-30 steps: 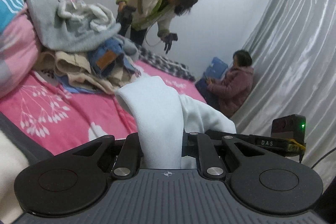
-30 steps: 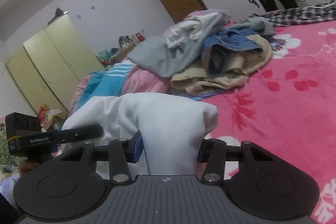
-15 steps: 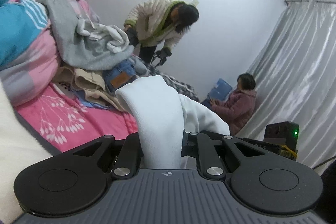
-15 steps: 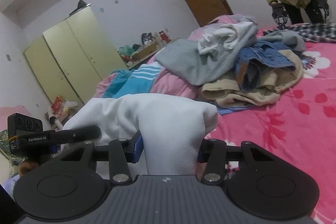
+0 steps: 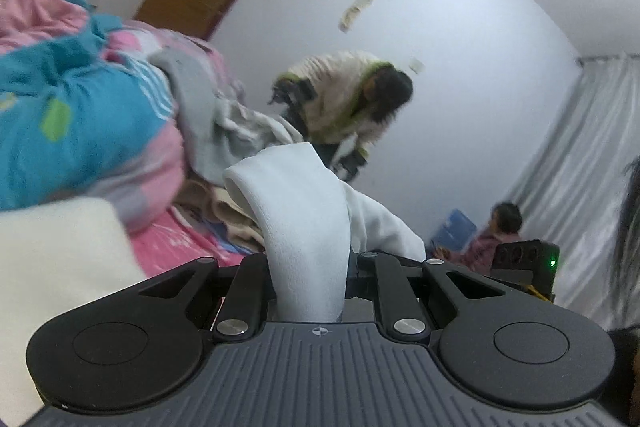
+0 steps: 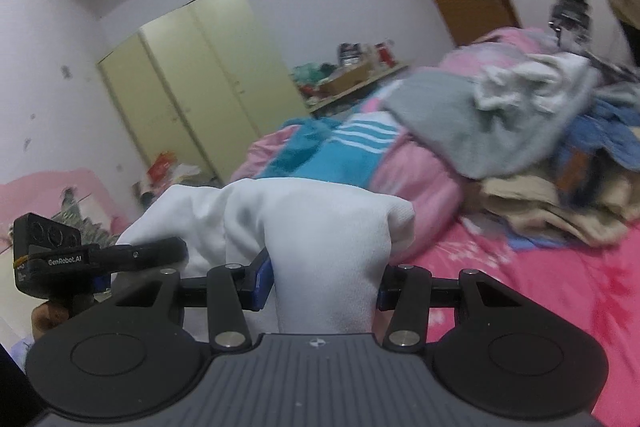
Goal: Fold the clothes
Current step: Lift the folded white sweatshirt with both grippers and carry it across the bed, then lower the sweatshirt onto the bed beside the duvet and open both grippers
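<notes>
White garment [image 5: 308, 227], bunched between jaws

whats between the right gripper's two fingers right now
A thick bunch of the white garment fills the gap of the right gripper, shown in the right wrist view.

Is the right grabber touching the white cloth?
Touching. In the right wrist view the right gripper pinches the white cloth between both fingers.
</notes>
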Demonstrator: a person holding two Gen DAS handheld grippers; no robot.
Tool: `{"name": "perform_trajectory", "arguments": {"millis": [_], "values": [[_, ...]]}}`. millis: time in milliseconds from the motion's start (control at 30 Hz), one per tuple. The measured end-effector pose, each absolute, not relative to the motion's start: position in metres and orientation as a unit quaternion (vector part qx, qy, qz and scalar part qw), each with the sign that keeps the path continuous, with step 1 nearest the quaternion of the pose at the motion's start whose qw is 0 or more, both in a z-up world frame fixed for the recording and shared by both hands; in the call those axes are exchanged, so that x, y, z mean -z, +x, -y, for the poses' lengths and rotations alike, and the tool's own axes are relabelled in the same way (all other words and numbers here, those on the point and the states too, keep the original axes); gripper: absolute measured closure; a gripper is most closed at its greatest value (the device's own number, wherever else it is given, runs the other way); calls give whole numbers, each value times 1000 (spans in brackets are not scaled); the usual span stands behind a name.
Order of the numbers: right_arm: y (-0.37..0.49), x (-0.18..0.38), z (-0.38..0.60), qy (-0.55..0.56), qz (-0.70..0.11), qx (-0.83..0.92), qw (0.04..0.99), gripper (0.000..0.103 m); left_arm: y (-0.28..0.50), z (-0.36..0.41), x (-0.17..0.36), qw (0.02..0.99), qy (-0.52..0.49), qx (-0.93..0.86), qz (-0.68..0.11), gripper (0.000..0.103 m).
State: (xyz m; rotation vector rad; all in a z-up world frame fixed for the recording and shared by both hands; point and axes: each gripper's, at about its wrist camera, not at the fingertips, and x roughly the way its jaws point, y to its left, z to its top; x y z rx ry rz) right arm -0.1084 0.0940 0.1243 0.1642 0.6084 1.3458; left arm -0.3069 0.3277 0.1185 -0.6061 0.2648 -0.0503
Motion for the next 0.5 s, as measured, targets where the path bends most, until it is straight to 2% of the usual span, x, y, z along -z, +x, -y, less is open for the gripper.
{"name": "perform_trajectory", "arguments": {"millis": [300,500], "values": [[-123,-152,-188,24,-273,-671,689,52,-354,-386,-109,923,-373,-52,-83,90],[-110,-134,-280,1,-335,-682,650,52,-362,-433,-68,885,-444,-117,-81,90]]}}
